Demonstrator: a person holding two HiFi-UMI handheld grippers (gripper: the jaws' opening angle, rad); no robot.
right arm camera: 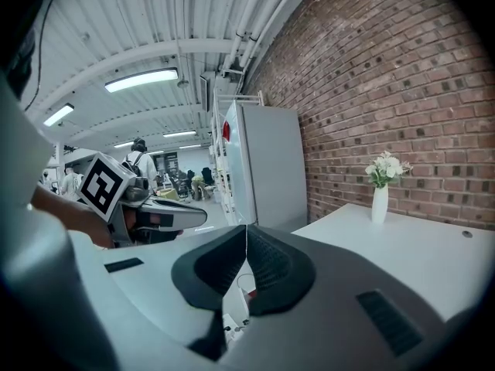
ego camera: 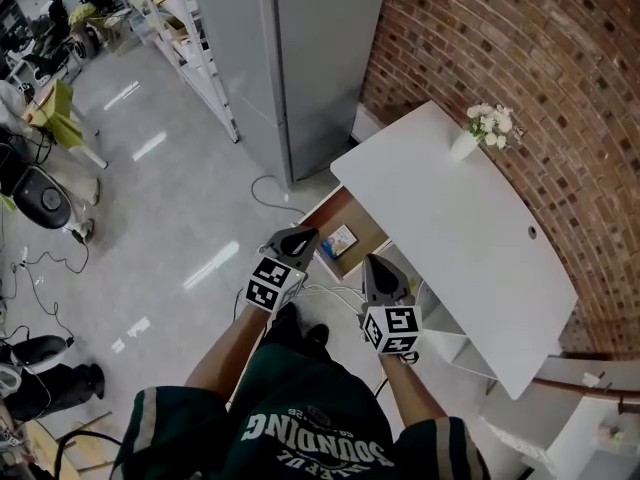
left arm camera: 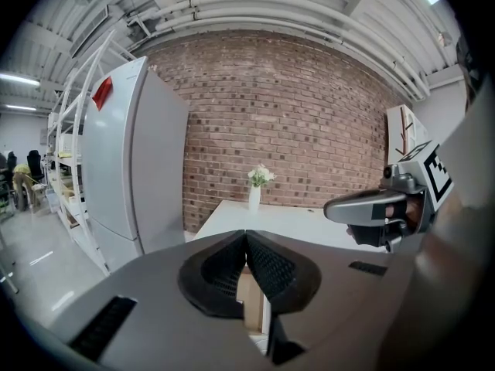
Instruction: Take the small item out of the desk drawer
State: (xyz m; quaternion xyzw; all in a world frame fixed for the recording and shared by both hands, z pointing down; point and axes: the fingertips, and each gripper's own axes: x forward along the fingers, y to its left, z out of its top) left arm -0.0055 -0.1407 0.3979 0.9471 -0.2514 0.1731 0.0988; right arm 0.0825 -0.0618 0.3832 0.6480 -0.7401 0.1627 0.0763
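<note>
The drawer [ego camera: 362, 220] stands open at the near-left edge of the white desk [ego camera: 470, 238], over the floor [ego camera: 180, 218]. The small item [ego camera: 339, 240] lies inside it, just beside the left gripper [ego camera: 298, 238]; only the head view shows it clearly. The left gripper and the right gripper [ego camera: 372, 266] both have their jaws pressed together on nothing. A grey cabinet [ego camera: 300, 58] stands near the drawer's far side. A vase of flowers [ego camera: 470, 140] stands on the desk's far corner.

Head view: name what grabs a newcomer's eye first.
A long white desk stands against the red brick wall, a white vase of pale flowers at its far end. At its edge a brown wooden drawer is pulled open, with the left hand-held gripper and right hand-held gripper shut just before it.
</note>
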